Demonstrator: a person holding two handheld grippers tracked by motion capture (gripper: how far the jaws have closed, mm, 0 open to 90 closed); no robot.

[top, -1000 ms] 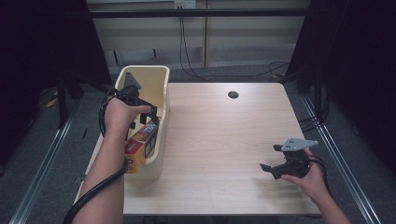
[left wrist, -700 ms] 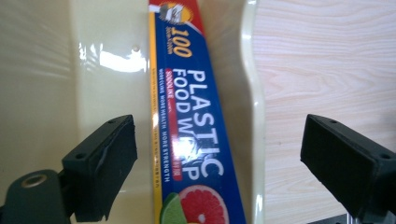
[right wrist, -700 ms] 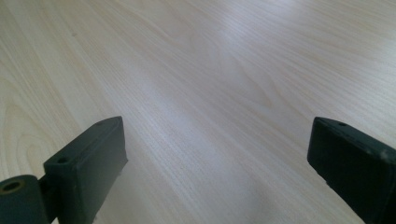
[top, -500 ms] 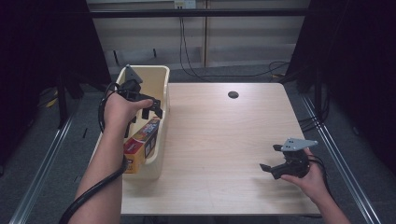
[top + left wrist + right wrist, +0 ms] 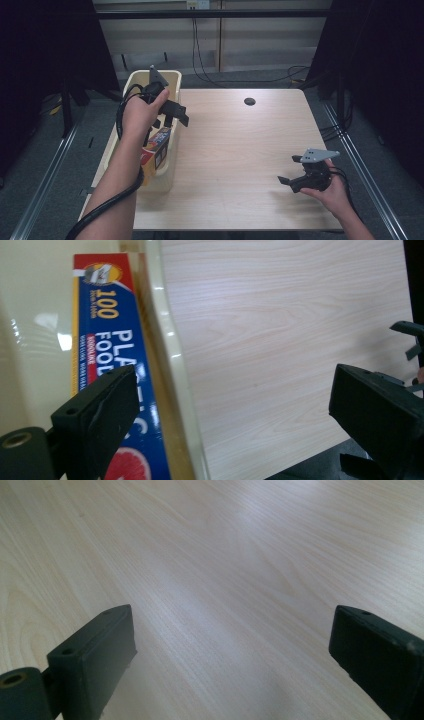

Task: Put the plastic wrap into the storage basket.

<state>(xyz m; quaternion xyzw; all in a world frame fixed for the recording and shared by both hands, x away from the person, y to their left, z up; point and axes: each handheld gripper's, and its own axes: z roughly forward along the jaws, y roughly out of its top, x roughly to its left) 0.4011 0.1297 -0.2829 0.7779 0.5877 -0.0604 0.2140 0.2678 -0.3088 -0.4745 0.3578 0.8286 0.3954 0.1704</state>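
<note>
A red and blue box of plastic food wrap (image 5: pixel 159 145) (image 5: pixel 107 340) lies on edge in a cream plastic bin (image 5: pixel 131 85) at the table's left side. My left gripper (image 5: pixel 172 119) (image 5: pixel 232 410) hangs above the bin's right rim (image 5: pixel 170 355), over the box. Its jaws have just been opening and now stand wide, with nothing pressed between them. My right gripper (image 5: pixel 290 182) (image 5: pixel 232 655) rests low near the table's front right corner. It is open over bare wood with nothing between its jaws.
The light wooden table (image 5: pixel 240 150) has a dark round cable hole (image 5: pixel 249 101) near its far edge. Cables run across the floor behind it. A metal rail (image 5: pixel 45 180) lies on the floor to the left.
My left gripper has opened, let go of the box and risen out of the bin toward its right rim. The box stays in the bin. The right hand has not moved.
</note>
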